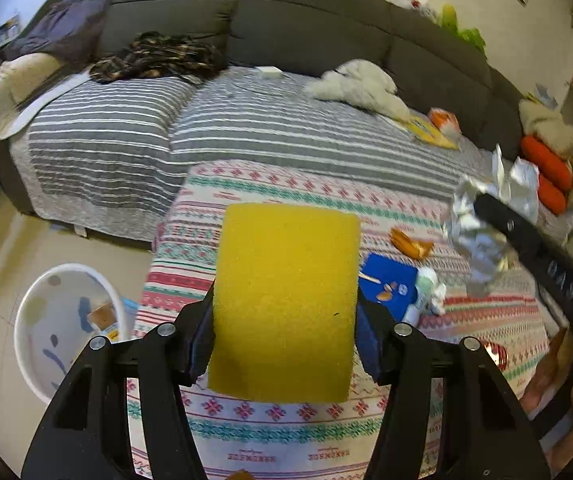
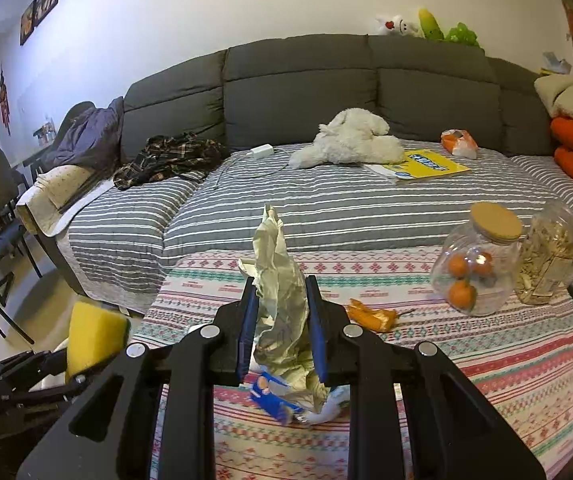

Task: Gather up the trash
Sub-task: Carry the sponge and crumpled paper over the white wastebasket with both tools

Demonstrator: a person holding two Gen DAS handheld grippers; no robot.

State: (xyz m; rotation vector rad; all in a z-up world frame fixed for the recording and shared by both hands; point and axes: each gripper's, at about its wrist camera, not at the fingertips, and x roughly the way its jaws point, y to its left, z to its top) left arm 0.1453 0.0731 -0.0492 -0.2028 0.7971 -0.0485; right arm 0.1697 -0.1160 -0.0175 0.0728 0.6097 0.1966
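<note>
Holding two loads at once: left tongs [image 1: 284, 308] were clenched on a yellow sponge [image 1: 286, 300], raised above the patterned bench cloth [image 1: 486, 332]; right tongs [image 2: 280, 328] were clenched on a crumpled foil wrapper [image 2: 282, 312], also lifted clear of the bench.

Done, as far as visible: white bin [image 1: 32, 300] on the floor at near left already held some scraps, so collection looked underway.

Left, judged from the scene: neither held item was in the bin yet. On the bench cloth remained orange peel [image 2: 374, 316], a blue wrapper [image 2: 270, 398] and a white crumpled piece [image 1: 426, 292] just beside it. Jars [image 2: 474, 264] at far right looked like keepers, not trash. Estimate: roughly midway.
</note>
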